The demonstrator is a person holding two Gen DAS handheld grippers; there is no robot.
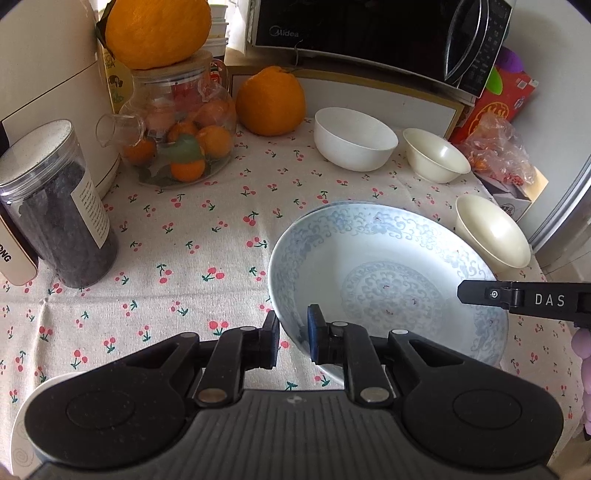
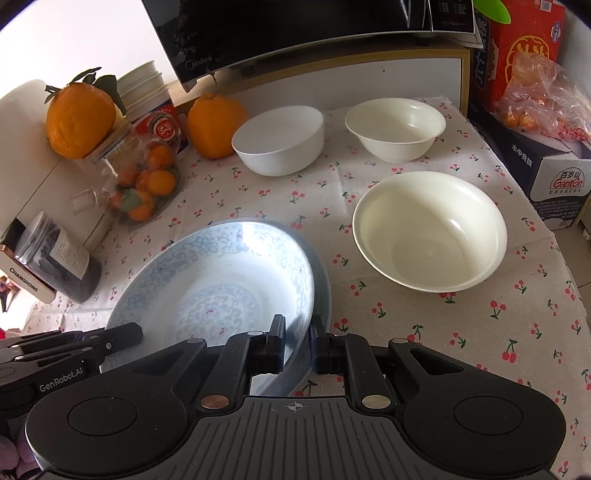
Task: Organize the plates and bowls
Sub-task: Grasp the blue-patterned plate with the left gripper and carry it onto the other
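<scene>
The left gripper (image 1: 293,338) is closed on the near-left rim of the blue-patterned plate (image 1: 388,280), one pad outside the rim and one inside. The right gripper (image 2: 297,345) is closed on the near-right rim of the same plate (image 2: 221,284). The plate sits near the middle of the worktop (image 1: 177,236), which is covered by a cherry-print cloth; it faces upward and is tilted, and being round it has no long axis. The right wrist view shows a second patterned rim (image 2: 325,291) directly beneath the held plate; whether the two touch cannot be determined. That view also shows the large cream bowl (image 2: 430,232) upright, right of the plate and apart from it, with the white bowl (image 2: 279,140) and small cream bowl (image 2: 395,125) further back. The left wrist view alone shows the whole dark jar (image 1: 59,206) and the microwave (image 1: 373,33) front above the bowls.
</scene>
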